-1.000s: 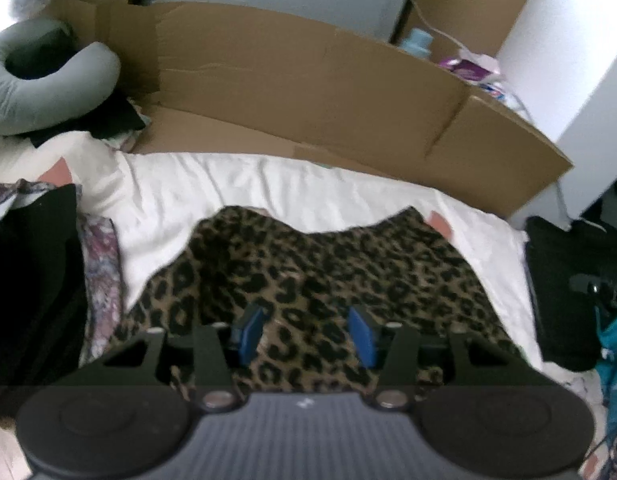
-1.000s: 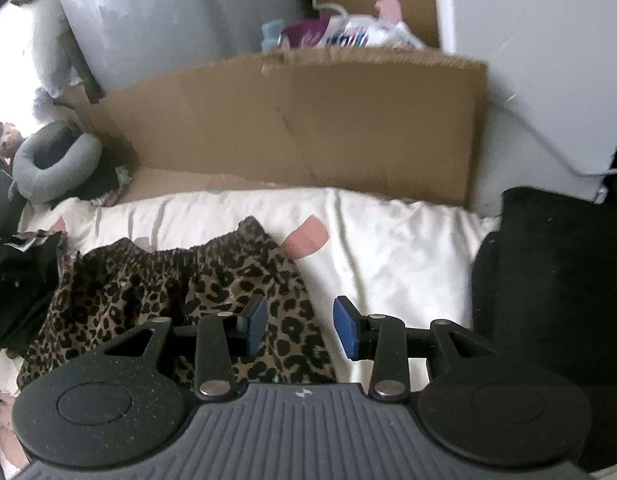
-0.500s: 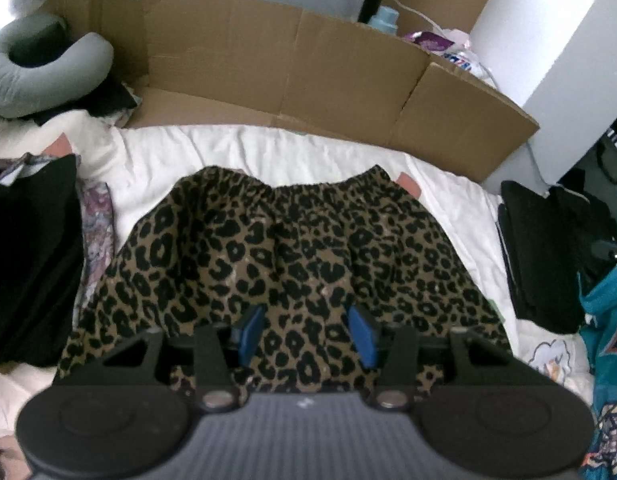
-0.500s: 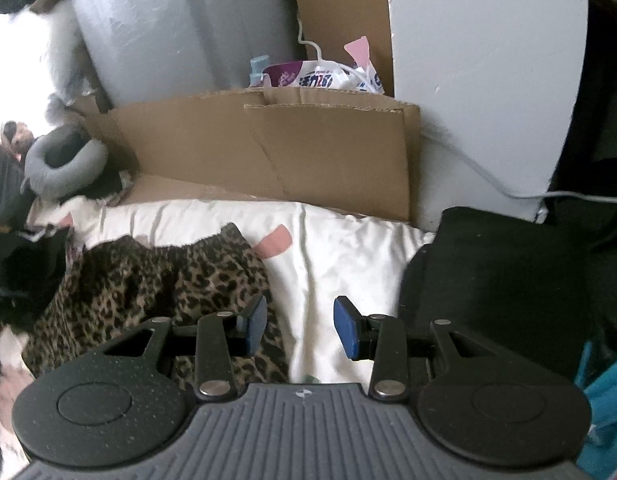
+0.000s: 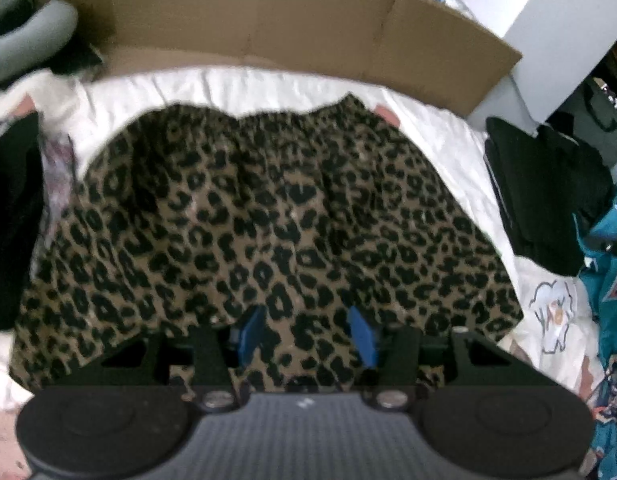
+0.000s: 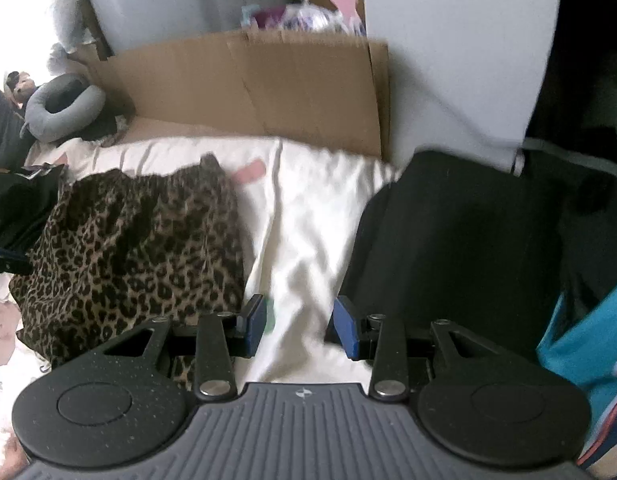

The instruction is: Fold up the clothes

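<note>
We have a leopard-print skirt (image 5: 268,216) spread flat on the white sheet (image 5: 440,140), its gathered waistband toward the cardboard wall (image 5: 268,12) and its wider hem toward us. We judge it light, thin and limp — it will slump and crease as soon as it is lifted, and it should slide easily on the sheet, so a pinch at one point would drag the rest along unevenly. The sensible places to take hold, in our view, are the two hem corners or the two ends of the waistband, where the seam gives the blue pads something thicker to bite on. Our left gripper (image 5: 306,338) hangs over the near hem, about midway along it, with the jaws spread apart and nothing between them; the fabric shows through the gap, but we cannot tell whether the pads touch it. Our right gripper (image 6: 298,322) is likewise released and empty, and it sits over bare sheet (image 6: 308,216) — the skirt (image 6: 140,240) lies just beside its left finger, with the right side seam running away from us, and a pile of black clothing (image 6: 460,248) lies to the other side. A grey neck pillow (image 6: 64,106) rests far off by the cardboard.
</note>
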